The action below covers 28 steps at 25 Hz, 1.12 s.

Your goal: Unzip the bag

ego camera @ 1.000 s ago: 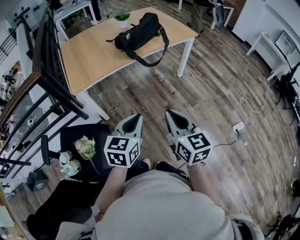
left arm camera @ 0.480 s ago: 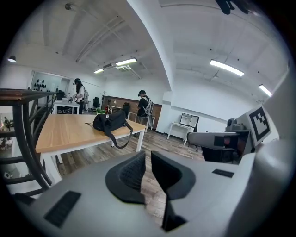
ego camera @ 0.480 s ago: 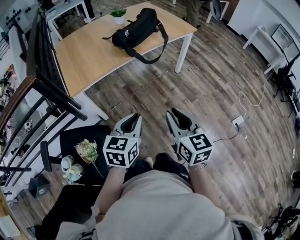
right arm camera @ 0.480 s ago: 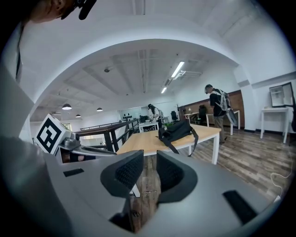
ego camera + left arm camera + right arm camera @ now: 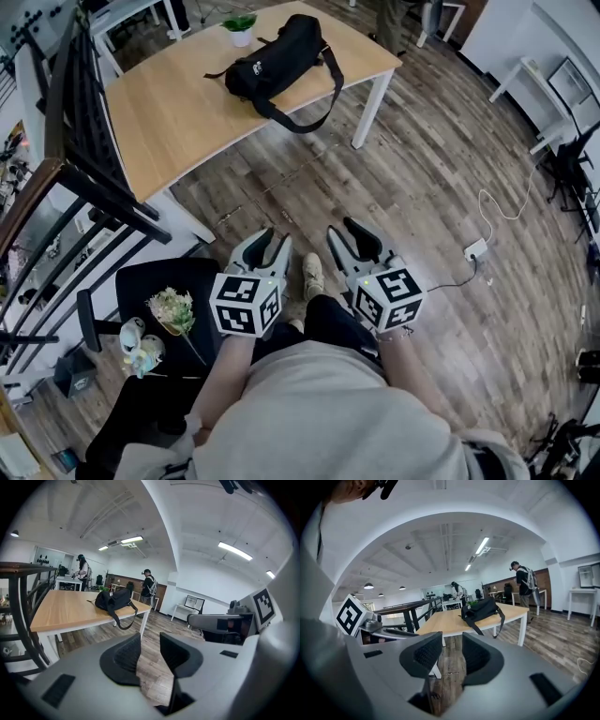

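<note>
1. Head view: the black duffel bag (image 5: 279, 58) lies on the wooden table (image 5: 178, 112), well ahead of both grippers.
2. The left gripper (image 5: 271, 244) and right gripper (image 5: 345, 232) have just been opening their jaws, which stand apart with nothing between them.
3. Step close first, then find the zipper pull, too small to see from here.

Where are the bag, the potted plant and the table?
bag (image 5: 281, 49): head view, middle of its black body.
potted plant (image 5: 241, 36): head view, on its white pot.
table (image 5: 169, 103): head view, bare wooden top.
</note>
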{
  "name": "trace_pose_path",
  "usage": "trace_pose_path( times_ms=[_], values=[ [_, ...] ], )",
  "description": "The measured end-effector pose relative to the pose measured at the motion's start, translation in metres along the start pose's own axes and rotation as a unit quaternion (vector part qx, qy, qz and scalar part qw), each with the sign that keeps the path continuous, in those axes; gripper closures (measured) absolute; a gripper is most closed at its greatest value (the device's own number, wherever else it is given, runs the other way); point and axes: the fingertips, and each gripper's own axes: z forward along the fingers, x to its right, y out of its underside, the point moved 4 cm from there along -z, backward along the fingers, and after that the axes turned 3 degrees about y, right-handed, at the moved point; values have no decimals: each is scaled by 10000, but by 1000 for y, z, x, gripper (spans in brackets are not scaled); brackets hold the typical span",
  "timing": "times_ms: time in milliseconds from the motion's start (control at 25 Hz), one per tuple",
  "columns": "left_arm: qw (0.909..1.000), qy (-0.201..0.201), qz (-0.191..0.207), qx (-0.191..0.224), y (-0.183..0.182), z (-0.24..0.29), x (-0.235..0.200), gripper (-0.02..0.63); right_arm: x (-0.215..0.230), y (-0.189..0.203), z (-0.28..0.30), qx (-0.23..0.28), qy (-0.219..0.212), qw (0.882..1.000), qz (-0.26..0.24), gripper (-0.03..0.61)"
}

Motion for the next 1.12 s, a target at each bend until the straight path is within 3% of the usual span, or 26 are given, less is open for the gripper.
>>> trace_pose_path(
  times_ms=[160,640,1120],
  values=[
    [10000,-43,-50,42,-17,40,-18,492,27,-14,42,-34,-145,9997,-198,451],
    [9964,-622,45,574,-112,160,-77,492,120,-90,161,144,-636,9968,-456,451],
    [9945,-981,-174,327,-114,210,-98,492,153,-92,212,-85,-1046,9938,-361,443]
  ],
)
